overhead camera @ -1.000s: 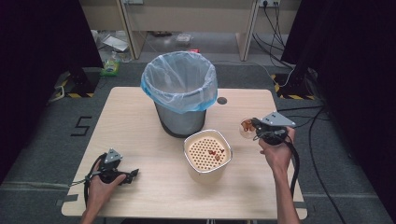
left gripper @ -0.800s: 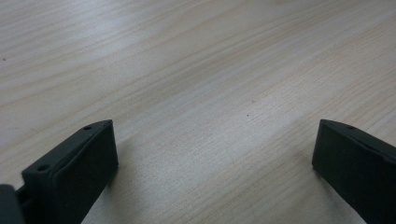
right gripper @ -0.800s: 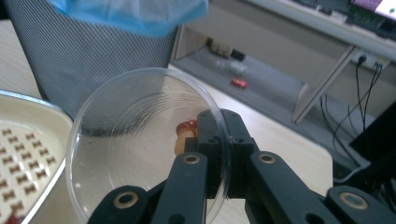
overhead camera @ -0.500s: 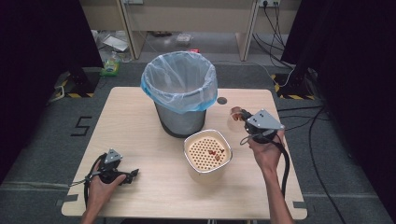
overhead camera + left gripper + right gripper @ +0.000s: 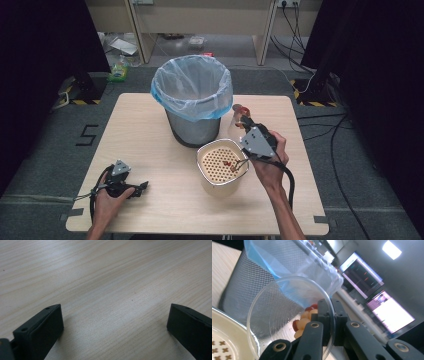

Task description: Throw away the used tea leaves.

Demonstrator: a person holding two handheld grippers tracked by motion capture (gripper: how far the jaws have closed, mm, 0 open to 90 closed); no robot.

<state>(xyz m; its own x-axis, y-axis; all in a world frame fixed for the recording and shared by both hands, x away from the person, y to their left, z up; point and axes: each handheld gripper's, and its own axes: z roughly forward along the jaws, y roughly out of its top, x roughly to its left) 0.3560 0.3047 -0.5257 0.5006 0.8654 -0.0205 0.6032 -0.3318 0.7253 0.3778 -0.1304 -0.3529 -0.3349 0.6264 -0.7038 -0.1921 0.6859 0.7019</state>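
Resting on the table (image 5: 150, 125) at its near-left corner, left gripper (image 5: 142, 186) sits in person's left hand (image 5: 107, 200), cable looping beside it. Left gripper view: jaws spread wide apart, nothing betw. them, just bare pale wood grain underneath.

Center-back: mesh waste bin (image 5: 192, 102) w/ blue plastic liner (image 5: 165, 92) folded over rim, standing upright. Liner looks see-through in right gripper view; bin wall is fine metal mesh there.

Just in front & to the right of bin: cream strainer bowl (image 5: 222, 164) w/ perforated insert, few small red bits lying on the holes. Its rim and star-shaped holes show at lower left of right gripper view.

Right of bowl: right gripper (image 5: 244, 119) in person's right hand (image 5: 270, 160), raised off table, grey plate on top. Jaws closed onto rim of a clear plastic cup (image 5: 289, 315), one jaw inside, one outside. Cup tilted on its side, mouth toward camera, held betw. bowl and bin, close to bin wall. Inside cup: small cluster of red and pale yellowish round pieces (image 5: 304, 320) gathered against the low side near the jaws. Can't tell what the pieces are.
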